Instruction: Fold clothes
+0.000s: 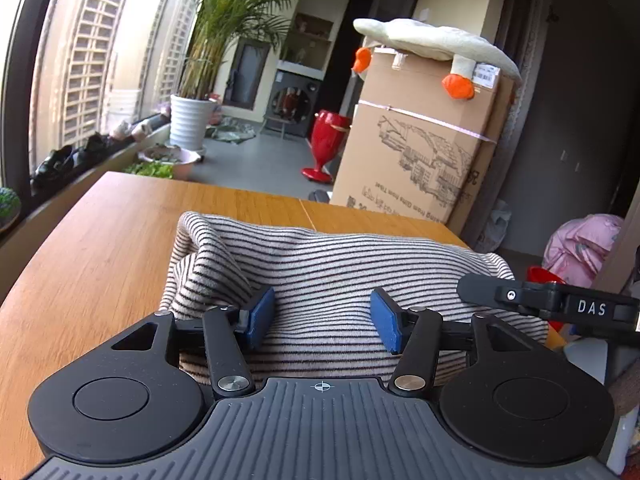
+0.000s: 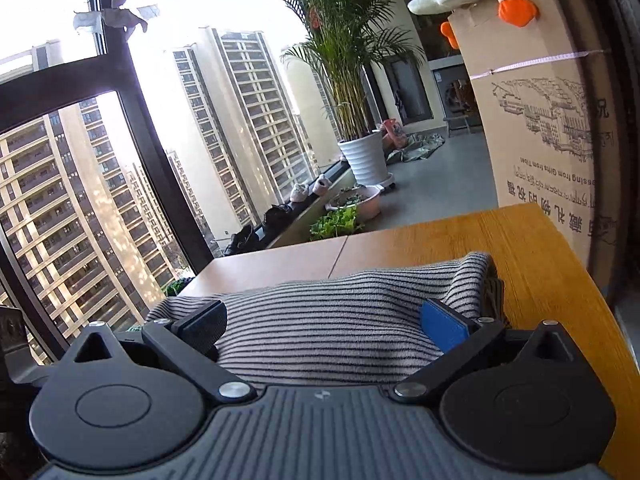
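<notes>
My left gripper (image 1: 322, 318) had a black body with a grey ribbed plate at its centre, marked by a small white crosshair. Two round black discs flanked the plate, and two black link arms ran forward from silver screws to blue pads (image 1: 386, 325). My right gripper (image 2: 324, 326) looked much the same — grey ribbed plate, black discs, silver screws — though only one of its pads (image 2: 444, 330) showed blue; the other faced me black and textured. In the left view its black side carried white letters, "DAS".
</notes>
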A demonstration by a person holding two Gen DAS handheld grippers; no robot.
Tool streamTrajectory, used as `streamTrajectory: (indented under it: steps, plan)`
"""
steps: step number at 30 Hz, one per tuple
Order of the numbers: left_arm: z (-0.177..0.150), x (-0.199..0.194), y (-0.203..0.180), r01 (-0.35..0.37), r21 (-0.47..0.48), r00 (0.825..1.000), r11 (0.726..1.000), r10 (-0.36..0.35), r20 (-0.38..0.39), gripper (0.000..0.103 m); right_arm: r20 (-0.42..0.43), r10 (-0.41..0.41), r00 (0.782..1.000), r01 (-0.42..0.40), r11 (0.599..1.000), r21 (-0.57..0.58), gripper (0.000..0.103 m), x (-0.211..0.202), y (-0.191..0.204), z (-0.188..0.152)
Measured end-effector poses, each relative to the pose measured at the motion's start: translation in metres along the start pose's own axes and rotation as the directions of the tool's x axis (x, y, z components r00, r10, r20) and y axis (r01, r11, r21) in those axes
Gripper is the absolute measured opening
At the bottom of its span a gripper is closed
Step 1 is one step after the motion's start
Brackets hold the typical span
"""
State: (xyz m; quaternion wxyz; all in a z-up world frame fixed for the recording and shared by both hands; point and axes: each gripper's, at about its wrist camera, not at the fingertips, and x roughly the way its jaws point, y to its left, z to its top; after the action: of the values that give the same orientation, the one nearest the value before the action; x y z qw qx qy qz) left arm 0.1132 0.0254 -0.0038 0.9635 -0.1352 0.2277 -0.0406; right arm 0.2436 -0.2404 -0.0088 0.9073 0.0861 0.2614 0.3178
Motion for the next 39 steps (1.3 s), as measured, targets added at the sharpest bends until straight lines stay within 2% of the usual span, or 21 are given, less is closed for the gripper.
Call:
streamTrajectory:
  steps: [5, 8, 9, 11, 13, 15, 18, 21, 24, 27, 37, 39]
  plan:
    - [0.004, -0.008, 0.002, 0.006, -0.027, 1.0, 1.0, -0.006, 0.017, 0.063, 0.031, 0.035, 0.999, -0.036, 0.999, 0.036, 0.103, -0.006, -0.009, -0.004]
    - [0.014, -0.026, 0.001, 0.031, -0.086, 0.997, 0.996, -0.025, 0.068, 0.079, 0.032, 0.016, 0.999, -0.017, 1.0, 0.019, 0.103, -0.006, -0.005, -0.005]
    - [0.016, -0.031, 0.001, 0.035, -0.097, 0.996, 0.995, -0.027, 0.081, 0.079, 0.033, 0.01, 0.999, -0.01, 1.0, 0.013, 0.103, -0.007, -0.004, -0.006]
    - [0.016, -0.03, -0.001, 0.027, -0.078, 0.998, 0.997, -0.022, 0.065, 0.081, 0.035, 0.004, 0.999, -0.004, 1.0, 0.008, 0.103, -0.007, -0.003, -0.006]
    - [0.009, -0.014, 0.0, -0.012, -0.053, 1.0, 0.999, 0.012, 0.005, 0.08, 0.039, 0.008, 0.999, -0.008, 1.0, 0.013, 0.103, -0.008, -0.003, -0.007]
    - [0.0, -0.004, -0.001, -0.025, 0.001, 1.0, 1.0, 0.025, 0.005, 0.081, 0.06, -0.007, 0.998, 0.007, 1.0, 0.004, 0.103, -0.014, 0.001, -0.008]
    - [0.0, -0.004, -0.006, -0.026, 0.029, 1.0, 0.999, 0.025, 0.011, 0.086, 0.102, -0.023, 0.995, 0.026, 0.999, -0.034, 0.103, -0.036, 0.012, -0.008]
    - [0.001, -0.002, -0.006, -0.017, 0.032, 1.0, 0.999, 0.017, 0.008, 0.089, 0.083, 0.019, 0.996, -0.018, 1.0, -0.005, 0.103, -0.05, 0.014, -0.003]
    - [0.0, -0.002, -0.007, -0.014, 0.042, 1.0, 0.999, 0.014, 0.005, 0.091, -0.02, -0.004, 1.0, 0.004, 1.0, 0.013, 0.103, -0.032, 0.008, -0.008]
    - [0.001, -0.002, -0.008, -0.012, 0.043, 1.0, 0.999, 0.012, 0.004, 0.092, -0.015, -0.03, 0.999, 0.029, 0.999, -0.032, 0.103, -0.025, 0.01, -0.016]
    - [0.001, -0.001, -0.007, -0.004, 0.041, 1.0, 0.999, 0.004, 0.004, 0.094, 0.04, -0.088, 0.995, 0.093, 0.985, -0.143, 0.103, -0.036, 0.042, 0.001]
    - [0.001, -0.002, -0.007, 0.0, 0.04, 1.0, 0.999, -0.001, 0.005, 0.094, -0.033, -0.148, 0.988, 0.14, 0.976, -0.166, 0.103, -0.017, 0.043, -0.003]
